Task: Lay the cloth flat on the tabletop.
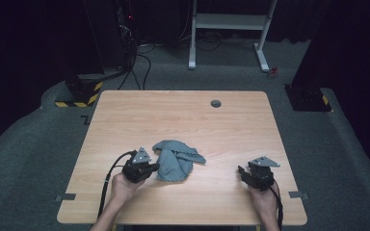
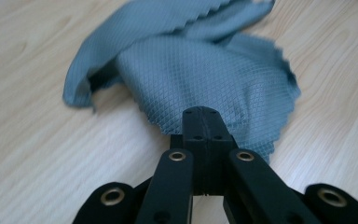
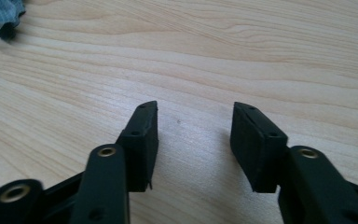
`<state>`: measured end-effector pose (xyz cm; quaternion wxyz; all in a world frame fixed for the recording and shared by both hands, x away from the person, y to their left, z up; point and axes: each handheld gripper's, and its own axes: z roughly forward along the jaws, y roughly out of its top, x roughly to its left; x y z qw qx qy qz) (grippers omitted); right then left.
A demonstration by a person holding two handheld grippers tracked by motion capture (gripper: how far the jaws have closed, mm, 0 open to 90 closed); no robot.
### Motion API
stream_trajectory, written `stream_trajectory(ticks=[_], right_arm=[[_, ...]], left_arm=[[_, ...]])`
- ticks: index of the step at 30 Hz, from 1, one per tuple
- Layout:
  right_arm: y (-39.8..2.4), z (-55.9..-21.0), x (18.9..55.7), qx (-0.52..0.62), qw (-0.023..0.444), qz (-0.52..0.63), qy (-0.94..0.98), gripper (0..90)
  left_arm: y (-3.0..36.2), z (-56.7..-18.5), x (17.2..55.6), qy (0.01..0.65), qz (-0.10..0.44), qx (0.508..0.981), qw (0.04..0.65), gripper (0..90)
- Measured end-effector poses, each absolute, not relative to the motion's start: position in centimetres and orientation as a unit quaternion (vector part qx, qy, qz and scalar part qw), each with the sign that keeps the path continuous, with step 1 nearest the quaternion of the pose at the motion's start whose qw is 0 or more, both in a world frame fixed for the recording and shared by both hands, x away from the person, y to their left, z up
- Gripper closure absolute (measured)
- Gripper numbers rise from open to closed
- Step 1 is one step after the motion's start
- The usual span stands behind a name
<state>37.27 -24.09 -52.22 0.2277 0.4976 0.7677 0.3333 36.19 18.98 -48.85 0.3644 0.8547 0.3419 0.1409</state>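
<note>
Grey-blue cloth (image 1: 175, 160), thin woven microfibre with a fine diamond grid and pinked zigzag edges, lies crumpled in loose folds on the pale wood-grain desk (image 1: 183, 120), a little toward 7 o'clock from the desk's middle. One flap sticks out toward 3 o'clock; another fold curls over and leaves a dark hollow under it, seen in the left gripper view (image 2: 186, 70).

Left gripper (image 1: 150, 168), matte black plastic with brass-coloured rivets, sits at 9 o'clock of the cloth. Its fingers (image 2: 193, 126) are clenched flat together, tips at the cloth's near hem; whether fabric is pinched between them cannot be told, since the closed tips cover the edge.

Right gripper (image 1: 241, 171) is at about 3 o'clock of the cloth, well apart from it, low over bare wood. Its fingers (image 3: 144, 135) are blocky, ribbed on the inner faces, released with a clear gap and nothing between them. A scrap of the cloth (image 3: 2, 16) shows at 10 o'clock in the right gripper view.

Round grey grommet (image 1: 216, 103) sits in the desk near the 12 o'clock edge.
</note>
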Motion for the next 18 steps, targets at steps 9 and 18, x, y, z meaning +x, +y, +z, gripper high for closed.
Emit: stream_trajectory(ticks=[9, 18], right_arm=[[-21.4, -51.5, 37.2, 0.457, 0.194, 0.37, 0.785, 63.8], [-14.0, -50.1, 38.8, 0.37, 0.165, 0.377, 0.833, 57.9]], left_arm=[[20.7, -49.1, 34.3, 0.385, 0.163, 0.803, 0.424, 73.9], [18.3, -51.2, 34.2, 0.42, 0.188, 0.798, 0.388, 48.9]])
